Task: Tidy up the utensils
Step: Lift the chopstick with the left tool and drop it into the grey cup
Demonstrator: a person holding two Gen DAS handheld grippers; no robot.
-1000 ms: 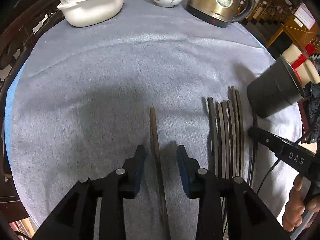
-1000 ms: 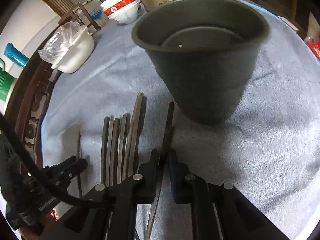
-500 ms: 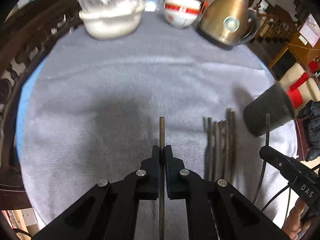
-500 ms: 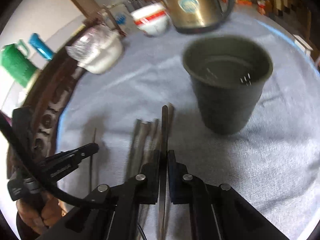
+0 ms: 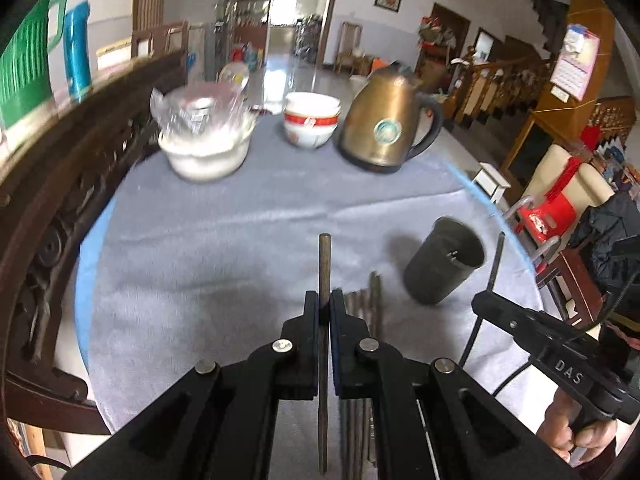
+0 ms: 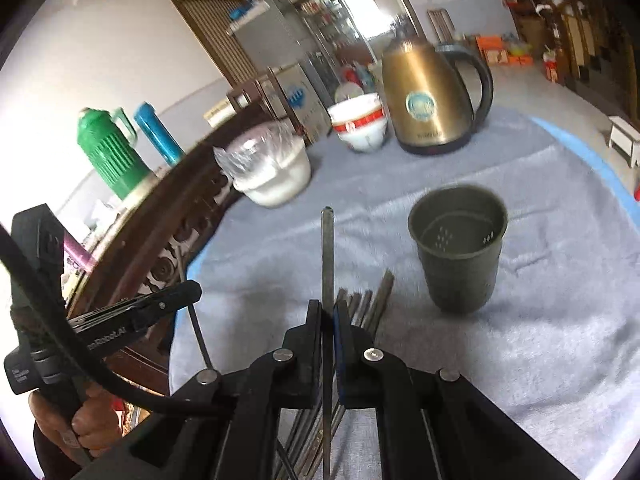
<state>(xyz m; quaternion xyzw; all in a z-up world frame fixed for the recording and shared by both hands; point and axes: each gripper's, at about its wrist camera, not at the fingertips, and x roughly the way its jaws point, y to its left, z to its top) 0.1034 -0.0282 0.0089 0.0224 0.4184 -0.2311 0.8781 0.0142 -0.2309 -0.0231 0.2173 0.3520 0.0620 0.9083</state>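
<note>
- Now the left gripper is pinched tight on one dark slim chopstick, whose tip rises above the grey cloth-covered round counter.
- Likewise the right gripper is clamped on a second dark thin chopstick, lifted off the cloth and pointing away from the camera.
- Left of the dark grey tapered plastic holder cup, a loose bundle of dark chopsticks lies flat on the cloth; the same cup and bundle show in the left wrist view, close together but apart.
- Holes perforate the cup's bottom and wall, and it stands upright.
- Beyond the cup, at the counter's far edge, stand a gold metal electric kettle with a black handle, stacked white bowls with a red band to its left, and further left a white basin holding a clear plastic bag.
- A blue layer peeks from under the cloth along the counter rim.
- Left of the basin, a dark carved wooden chair back curves beside the counter, with a green ribbed thermos jug and a blue flask behind it.
- Far behind the kettle, the room opens onto a bright doorway and a wooden stair railing.
</note>
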